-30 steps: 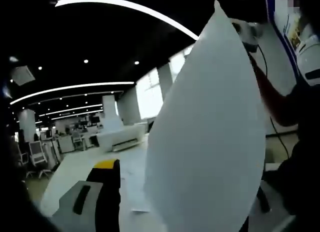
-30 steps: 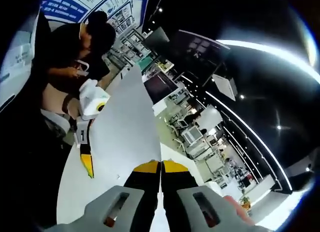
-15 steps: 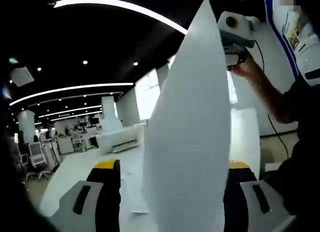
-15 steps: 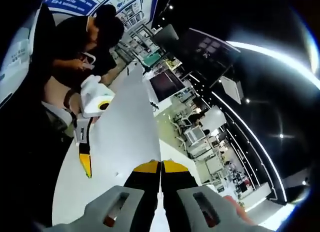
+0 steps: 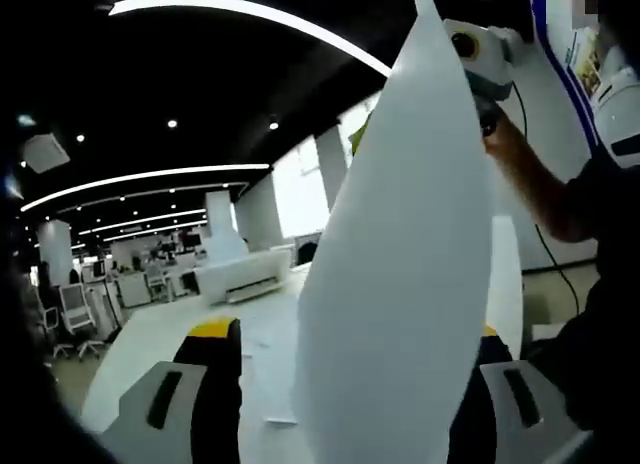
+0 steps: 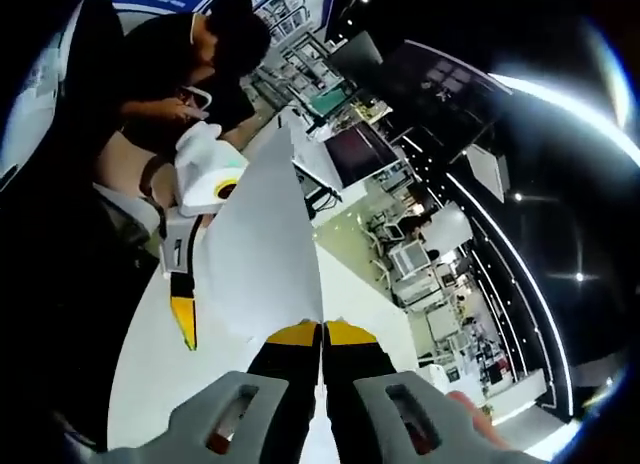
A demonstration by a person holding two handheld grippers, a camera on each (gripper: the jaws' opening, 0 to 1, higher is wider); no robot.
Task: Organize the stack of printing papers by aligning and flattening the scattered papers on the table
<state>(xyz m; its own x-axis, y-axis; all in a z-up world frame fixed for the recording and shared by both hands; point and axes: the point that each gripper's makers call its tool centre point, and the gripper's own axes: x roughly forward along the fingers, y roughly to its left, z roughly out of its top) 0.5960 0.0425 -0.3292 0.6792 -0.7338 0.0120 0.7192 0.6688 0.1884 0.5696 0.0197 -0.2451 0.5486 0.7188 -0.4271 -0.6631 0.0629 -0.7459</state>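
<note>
Right gripper view, right claw (image 6: 322, 329) still pinching paper (image 6: 262, 254), left claw (image 5: 345, 334) wide, sheet swung broader.

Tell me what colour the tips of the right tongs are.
Yellow tips on black jaws, shut on the white paper; clearest on the right tongs in the right gripper view.

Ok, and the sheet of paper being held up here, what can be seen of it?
The paper is plain white and unprinted as far as it shows, held up in the air and bowed into a curve that tapers to a point at the top. In the right gripper view the right gripper has its jaws shut on the sheet's near edge. In the left gripper view the sheet stands between the left gripper's open jaws; contact there can't be judged.
</note>
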